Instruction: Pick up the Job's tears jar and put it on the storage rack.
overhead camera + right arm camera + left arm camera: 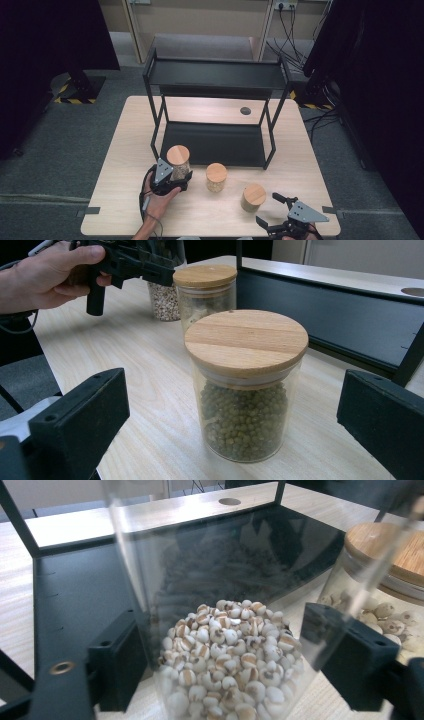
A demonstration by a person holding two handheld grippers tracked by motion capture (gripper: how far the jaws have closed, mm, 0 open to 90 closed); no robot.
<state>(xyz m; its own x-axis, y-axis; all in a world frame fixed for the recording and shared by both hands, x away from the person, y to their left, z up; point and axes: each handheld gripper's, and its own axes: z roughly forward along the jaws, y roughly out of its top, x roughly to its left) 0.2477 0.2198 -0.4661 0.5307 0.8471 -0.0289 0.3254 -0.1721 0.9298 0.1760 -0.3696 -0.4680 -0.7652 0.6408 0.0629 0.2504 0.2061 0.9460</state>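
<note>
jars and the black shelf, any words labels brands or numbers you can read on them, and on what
None: no readable text stands anywhere.
The three clear glass jars with round wooden lids, one of white grains, one of pale round seeds and one of green beans, bear no label.
The black metal two-tier shelf and the light wooden table are plain.
The yellow and black hazard stripes on the floor carry no words.

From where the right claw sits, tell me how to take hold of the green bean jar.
Grip the green bean jar by its straight glass wall, below the overhanging wooden lid. Come in level from the near side; the right claw is open and already faces it.
</note>
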